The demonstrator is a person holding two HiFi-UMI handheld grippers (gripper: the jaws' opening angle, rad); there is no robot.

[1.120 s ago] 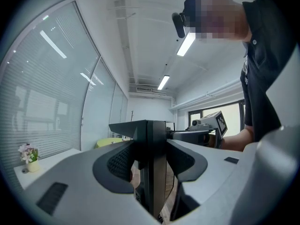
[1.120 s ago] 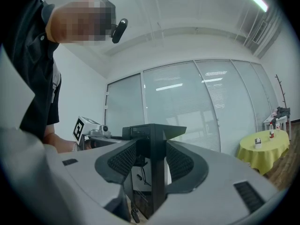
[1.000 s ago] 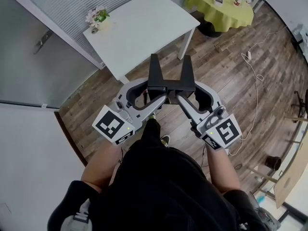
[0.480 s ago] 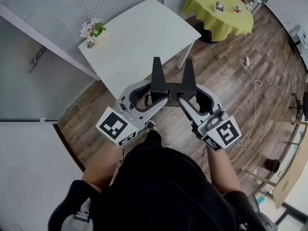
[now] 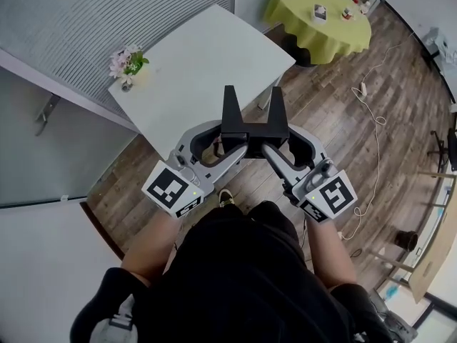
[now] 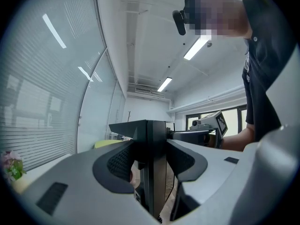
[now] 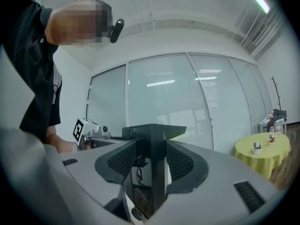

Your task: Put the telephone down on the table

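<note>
Black fabric of the person's shirt fills the bottom of the head view, with a forearm reaching forward on each side. The left gripper and the right gripper point inward at each other, their marker cubes nearest the body. Between them is the telephone, a black piece with 2 upright prongs, held in the air in front of the chest and not set down on the table. The left gripper view shows its 2 jaws pressed onto a thin black panel of the telephone, with 1 ribbed pad on each side. The right gripper view shows the same, its jaws pinching the opposite end. Each of these views also catches the other gripper's marker cube past the telephone.

Below the telephone lies the wooden floor. Just beyond, the white table stands at an angle, and the prongs overlap its near edge in the head view. A small bunch of flowers sits at the table's far left corner, beside a glass wall with blinds. A white cable trails across the floor on the right. Farthest off, a round table with a yellow-green cloth carries a few things too small to tell.
</note>
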